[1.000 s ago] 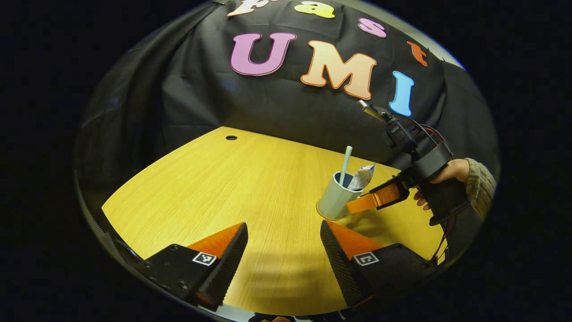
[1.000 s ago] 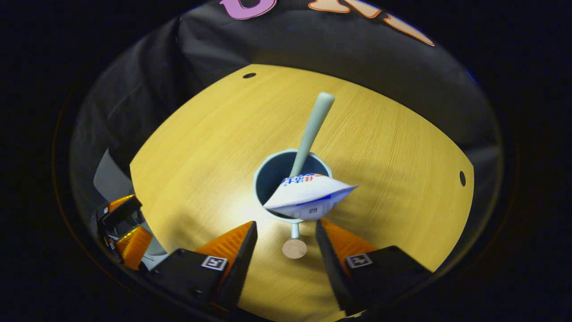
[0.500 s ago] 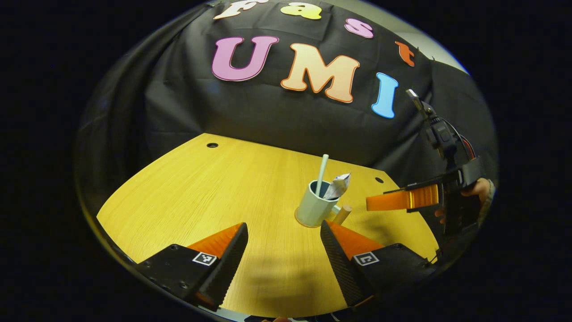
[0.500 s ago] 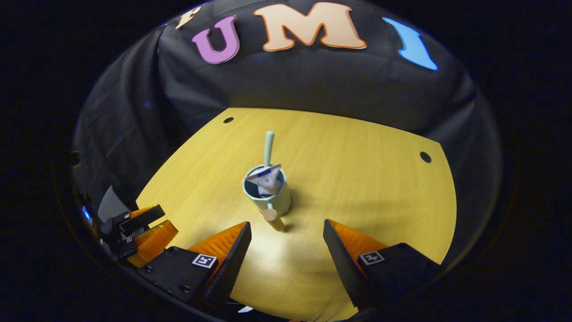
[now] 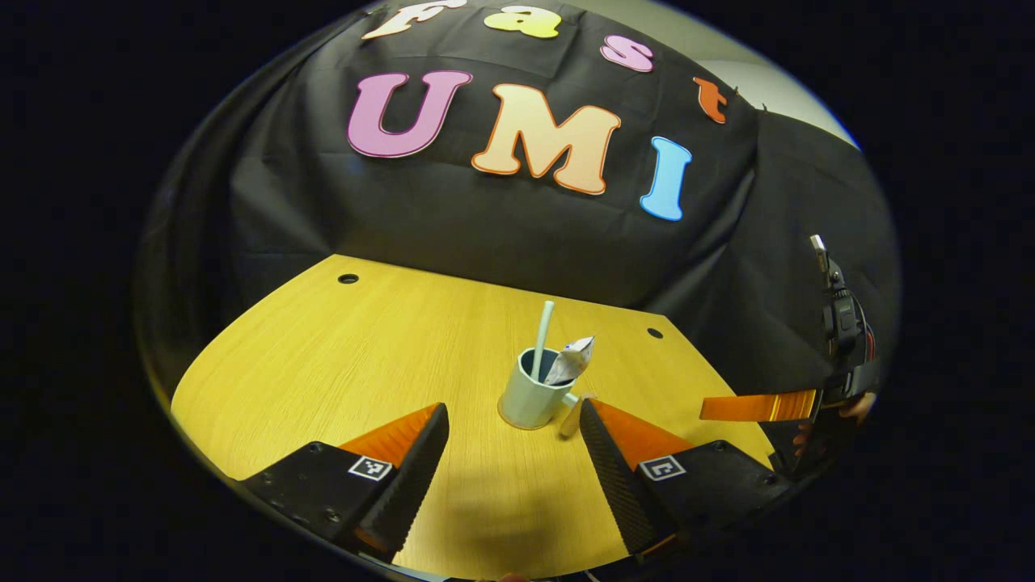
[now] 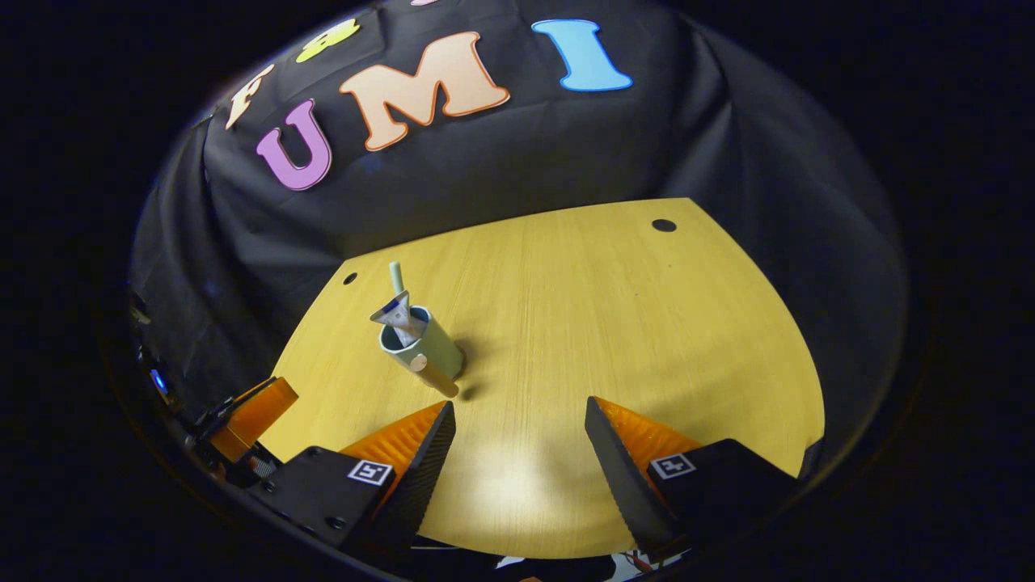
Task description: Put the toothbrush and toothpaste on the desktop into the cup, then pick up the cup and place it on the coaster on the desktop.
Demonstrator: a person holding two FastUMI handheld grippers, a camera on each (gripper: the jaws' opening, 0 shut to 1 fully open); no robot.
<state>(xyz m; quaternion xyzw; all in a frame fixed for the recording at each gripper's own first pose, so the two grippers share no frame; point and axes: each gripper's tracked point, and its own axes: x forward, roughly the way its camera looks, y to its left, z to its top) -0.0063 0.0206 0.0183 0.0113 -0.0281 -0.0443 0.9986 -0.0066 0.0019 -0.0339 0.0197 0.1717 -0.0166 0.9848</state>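
A pale green cup (image 5: 527, 402) with a wooden peg handle (image 5: 570, 420) stands upright on the yellow desktop (image 5: 388, 356). A pale toothbrush handle (image 5: 542, 335) and a white toothpaste tube (image 5: 572, 360) stick out of the cup. My left gripper (image 5: 511, 469) is open just short of the cup, which stands ahead of the gap between its fingers. In the right gripper view the cup (image 6: 428, 347), toothbrush (image 6: 396, 279) and toothpaste (image 6: 394, 311) stand far off to the left. My right gripper (image 6: 517, 469) is open over bare desktop and holds nothing.
The right gripper (image 5: 728, 406) and the hand (image 5: 849, 408) holding it are at the desktop's right edge. The left gripper (image 6: 251, 412) is at the lower left. Small round holes (image 5: 348, 278) (image 5: 654, 332) mark the desktop's far corners. Black cloth hangs behind.
The right gripper has drawn back from the cup and off to the right. The left gripper's view has swung so the cup lies nearer its fingers. The cup stays put.
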